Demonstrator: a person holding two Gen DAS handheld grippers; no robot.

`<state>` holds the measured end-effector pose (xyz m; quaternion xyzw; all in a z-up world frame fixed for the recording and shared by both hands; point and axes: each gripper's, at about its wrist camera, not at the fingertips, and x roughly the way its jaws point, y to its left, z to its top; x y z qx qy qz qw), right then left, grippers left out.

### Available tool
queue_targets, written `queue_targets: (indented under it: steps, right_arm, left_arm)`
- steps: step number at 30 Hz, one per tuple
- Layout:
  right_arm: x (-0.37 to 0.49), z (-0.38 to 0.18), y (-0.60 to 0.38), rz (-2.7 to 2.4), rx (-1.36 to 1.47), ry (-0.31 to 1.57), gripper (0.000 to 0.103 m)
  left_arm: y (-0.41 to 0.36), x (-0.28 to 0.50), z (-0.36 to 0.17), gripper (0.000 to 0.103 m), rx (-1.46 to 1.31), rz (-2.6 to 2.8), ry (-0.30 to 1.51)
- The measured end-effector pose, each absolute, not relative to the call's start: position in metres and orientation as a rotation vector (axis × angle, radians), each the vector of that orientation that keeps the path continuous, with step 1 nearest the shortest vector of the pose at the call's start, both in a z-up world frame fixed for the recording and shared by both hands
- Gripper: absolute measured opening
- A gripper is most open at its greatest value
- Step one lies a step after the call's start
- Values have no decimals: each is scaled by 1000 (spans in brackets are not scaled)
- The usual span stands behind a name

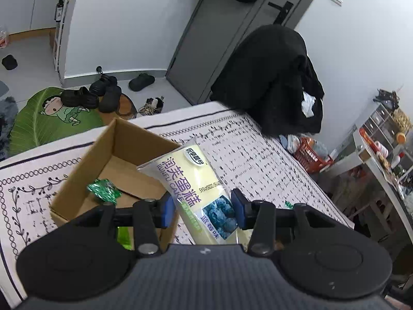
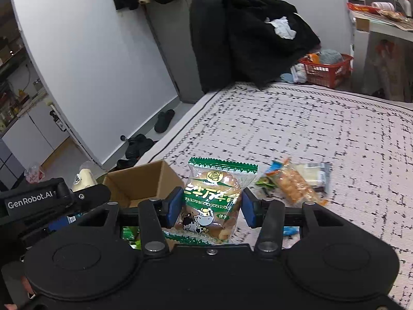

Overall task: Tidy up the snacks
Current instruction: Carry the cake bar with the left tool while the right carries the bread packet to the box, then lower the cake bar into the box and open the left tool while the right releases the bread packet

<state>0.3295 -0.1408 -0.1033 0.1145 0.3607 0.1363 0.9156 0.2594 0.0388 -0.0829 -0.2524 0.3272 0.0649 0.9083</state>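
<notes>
My left gripper [image 1: 202, 210] is shut on a pale yellow cake packet with a blueberry picture [image 1: 191, 178], held above the right edge of an open cardboard box [image 1: 113, 155]. A green foil snack [image 1: 104, 190] lies inside the box. My right gripper [image 2: 210, 206] is shut on a green-and-white biscuit packet with a cow picture [image 2: 214, 193], held just right of the same box [image 2: 144, 180]. The left gripper's body [image 2: 38, 199] shows at the left of the right wrist view.
Several loose snack packets [image 2: 296, 180] lie on the patterned white tablecloth [image 2: 309, 129] to the right. A chair draped with a black coat [image 1: 273, 77] stands at the table's far edge. A red basket [image 2: 327, 69] and shoes [image 1: 103, 93] are on the floor.
</notes>
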Motion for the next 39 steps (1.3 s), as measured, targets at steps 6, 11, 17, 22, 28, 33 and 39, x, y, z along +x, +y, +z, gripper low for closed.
queue_targets:
  steps: [6, 11, 17, 22, 28, 33, 39]
  right_arm:
    - [332, -100, -111, 303, 211, 736, 47]
    - [334, -99, -88, 325, 189, 735, 47]
    - [337, -104, -63, 349, 168, 744, 47]
    - [343, -112, -48, 355, 165, 765, 47]
    - [344, -118, -29, 377, 149, 781, 47]
    - [347, -122, -17, 391, 140, 793, 47]
    - [353, -127, -13, 398, 157, 816, 47]
  left_arm:
    - [69, 255, -80, 45, -553, 174, 659]
    - [90, 255, -81, 45, -602, 200, 650]
    - [107, 255, -86, 45, -629, 212, 652]
    - [125, 256, -95, 45, -663, 241, 666]
    - [141, 259, -109, 45, -696, 263, 708]
    - [151, 263, -121, 45, -725, 292, 745]
    - [164, 260, -124, 49, -768, 333, 747]
